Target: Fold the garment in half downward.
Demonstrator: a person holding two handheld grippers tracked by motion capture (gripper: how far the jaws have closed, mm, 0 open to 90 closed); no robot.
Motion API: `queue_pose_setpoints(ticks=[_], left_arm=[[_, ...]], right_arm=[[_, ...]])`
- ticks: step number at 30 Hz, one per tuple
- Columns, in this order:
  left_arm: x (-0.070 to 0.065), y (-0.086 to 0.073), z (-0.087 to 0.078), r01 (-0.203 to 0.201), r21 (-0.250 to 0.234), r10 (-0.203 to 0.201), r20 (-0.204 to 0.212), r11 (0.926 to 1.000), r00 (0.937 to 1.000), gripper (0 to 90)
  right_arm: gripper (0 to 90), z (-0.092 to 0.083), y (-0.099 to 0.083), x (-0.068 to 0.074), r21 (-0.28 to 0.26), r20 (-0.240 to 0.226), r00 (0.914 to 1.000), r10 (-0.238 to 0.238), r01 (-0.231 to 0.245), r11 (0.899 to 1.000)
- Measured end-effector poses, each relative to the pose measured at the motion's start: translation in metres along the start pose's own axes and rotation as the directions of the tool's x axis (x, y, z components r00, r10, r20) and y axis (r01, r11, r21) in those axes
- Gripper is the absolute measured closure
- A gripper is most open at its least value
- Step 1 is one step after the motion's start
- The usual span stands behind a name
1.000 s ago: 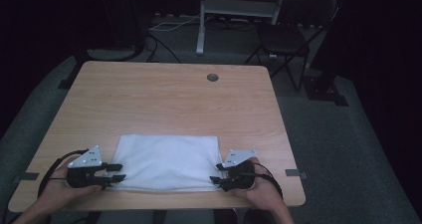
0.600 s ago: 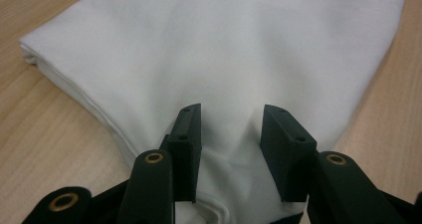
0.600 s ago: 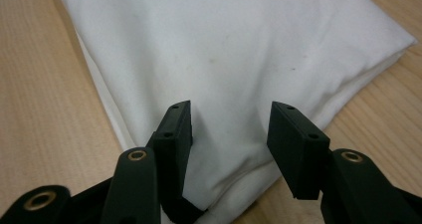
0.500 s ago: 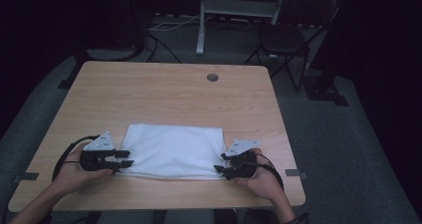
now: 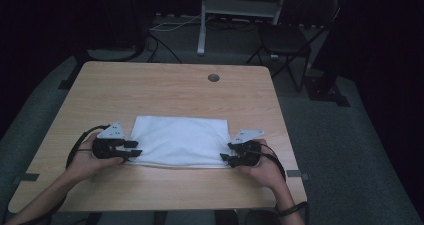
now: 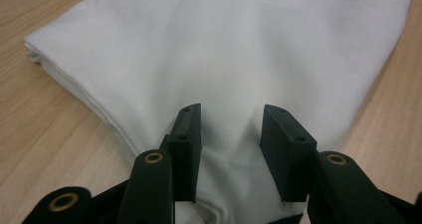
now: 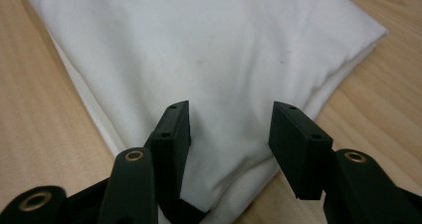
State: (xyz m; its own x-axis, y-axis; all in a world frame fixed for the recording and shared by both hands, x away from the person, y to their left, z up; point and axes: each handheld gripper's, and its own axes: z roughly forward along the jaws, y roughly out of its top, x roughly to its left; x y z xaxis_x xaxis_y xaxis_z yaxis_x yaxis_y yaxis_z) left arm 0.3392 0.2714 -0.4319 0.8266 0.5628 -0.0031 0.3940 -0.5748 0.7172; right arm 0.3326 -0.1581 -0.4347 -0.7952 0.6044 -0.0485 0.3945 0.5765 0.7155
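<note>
Folded white cloth (image 5: 180, 141) at 6 o'clock on the wooden counter (image 5: 170, 90), left gripper (image 5: 131, 148) at its 9 o'clock corner, jaws pinching bunched fabric, right gripper (image 5: 226, 151) at its 3 o'clock corner, jaws just widening, cloth between them

A dim lab or recording studio: black curtains surround a lone wooden bench (image 5: 170, 90) on grey carpet (image 5: 325, 135), with floor cables (image 5: 170, 27) (loosely trailing), a folding chair (image 5: 287, 40) and a stand (image 5: 202, 20).

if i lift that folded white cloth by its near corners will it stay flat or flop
Likely flop: the white cloth is soft, layered fabric, puckered between the left gripper jaws. Probably light. Its stacked folds at the edge may slide apart.
</note>
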Motion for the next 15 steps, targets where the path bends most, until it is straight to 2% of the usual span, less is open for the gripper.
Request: queue_pose_setpoints(ticks=[6,15], left_arm=[[0.007,0.005,0.005,0.008,-0.002,-0.008,-0.013,1.0000,0.9999,58.6],[0.012,0.007,0.008,0.018,-0.003,-0.018,-0.027,0.9998,0.9995,54.3]], right_arm=[[47.5,0.003,0.003,-0.008,0.008,0.018,0.9997,0.017,-0.017,1.000],[44.9,0.006,0.005,-0.011,0.004,0.042,0.9990,0.018,-0.018,1.000]])
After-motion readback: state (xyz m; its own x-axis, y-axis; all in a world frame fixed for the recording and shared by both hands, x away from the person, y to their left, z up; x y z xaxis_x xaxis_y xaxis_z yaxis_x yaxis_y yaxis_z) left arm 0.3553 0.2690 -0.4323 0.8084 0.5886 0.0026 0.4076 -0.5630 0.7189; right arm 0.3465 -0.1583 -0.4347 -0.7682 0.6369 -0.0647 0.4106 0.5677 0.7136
